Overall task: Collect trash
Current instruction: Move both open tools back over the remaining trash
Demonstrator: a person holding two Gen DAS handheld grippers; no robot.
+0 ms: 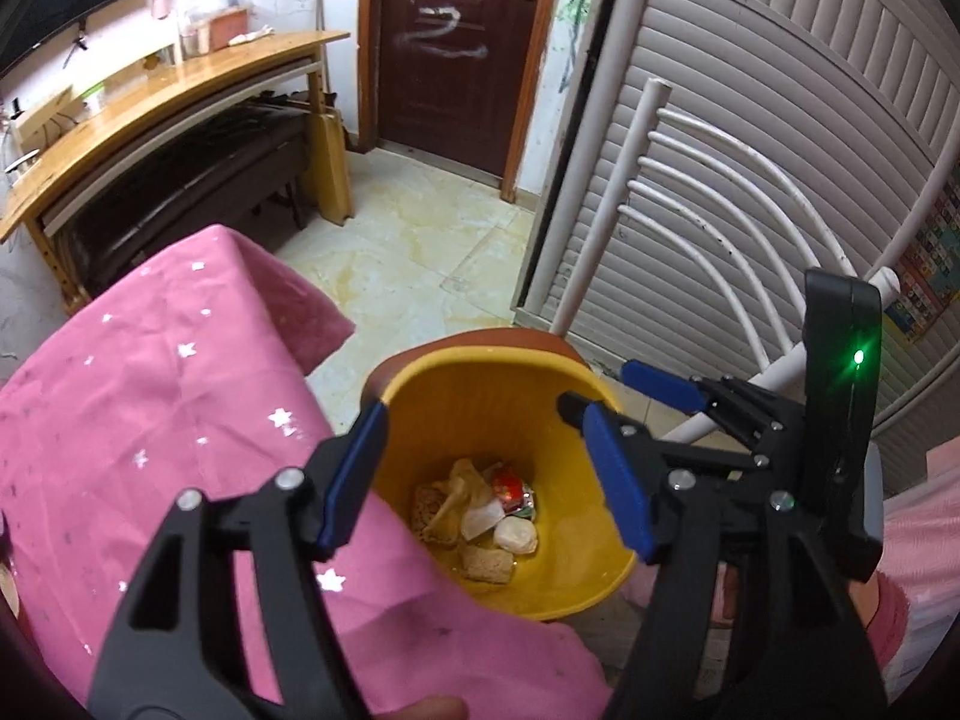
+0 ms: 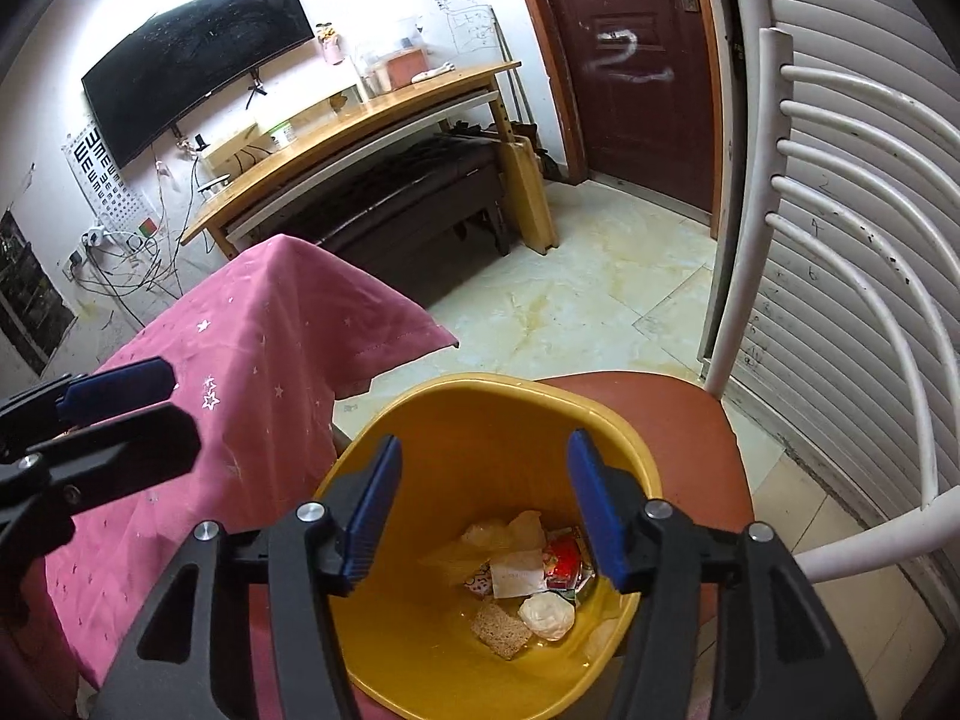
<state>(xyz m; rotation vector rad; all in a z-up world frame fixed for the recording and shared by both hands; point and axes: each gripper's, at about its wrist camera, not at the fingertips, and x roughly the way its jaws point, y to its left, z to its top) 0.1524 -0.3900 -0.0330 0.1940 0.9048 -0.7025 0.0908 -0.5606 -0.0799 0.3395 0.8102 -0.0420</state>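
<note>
A yellow bin stands beside the pink-clothed table. Trash lies on its bottom: a red wrapper, crumpled white paper, pale wrappers and brown bread-like pieces. My left gripper hangs over the bin's mouth, open, with nothing between its blue pads. My right gripper is open above the same bin and also holds nothing. Each gripper shows in the other's view: the right gripper at the bin's right rim, the left gripper over the tablecloth's edge.
The bin rests on a reddish-brown chair seat with a white slatted back. A pink star-patterned tablecloth lies left. Beyond are a tiled floor, a wooden desk, a dark door and a slatted white panel.
</note>
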